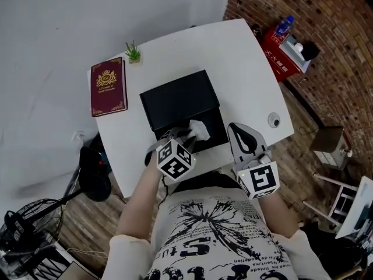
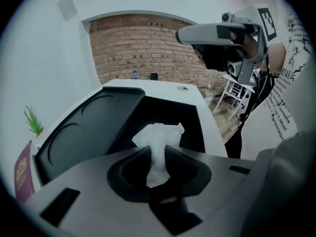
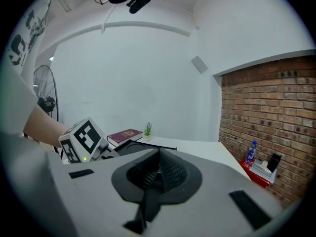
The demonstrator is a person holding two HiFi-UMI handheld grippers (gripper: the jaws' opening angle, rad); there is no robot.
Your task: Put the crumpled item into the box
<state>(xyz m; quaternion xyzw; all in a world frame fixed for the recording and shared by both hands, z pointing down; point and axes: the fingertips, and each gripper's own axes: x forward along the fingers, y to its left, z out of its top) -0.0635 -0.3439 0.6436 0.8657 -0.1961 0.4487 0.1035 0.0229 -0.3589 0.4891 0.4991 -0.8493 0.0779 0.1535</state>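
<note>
A white crumpled paper [image 1: 199, 129] hangs over the near part of the open black box [image 1: 217, 134]. My left gripper [image 1: 187, 135] is shut on it. In the left gripper view the crumpled paper [image 2: 159, 141] is pinched between the jaws and fans out above the box's dark inside [image 2: 185, 120]. The box's lid [image 1: 178, 98] lies flat behind it, joined to it. My right gripper [image 1: 235, 127] is held over the table's near edge, just right of the box, shut with nothing in it. In the right gripper view that gripper [image 3: 158, 158] shows its ribbed pads pressed together.
A dark red book [image 1: 108, 86] and a small green plant [image 1: 133, 53] sit at the far left of the white table [image 1: 245, 69]. A small round object [image 1: 274, 120] lies near the right edge. A red crate with a bottle [image 1: 284, 26] stands on the floor beyond.
</note>
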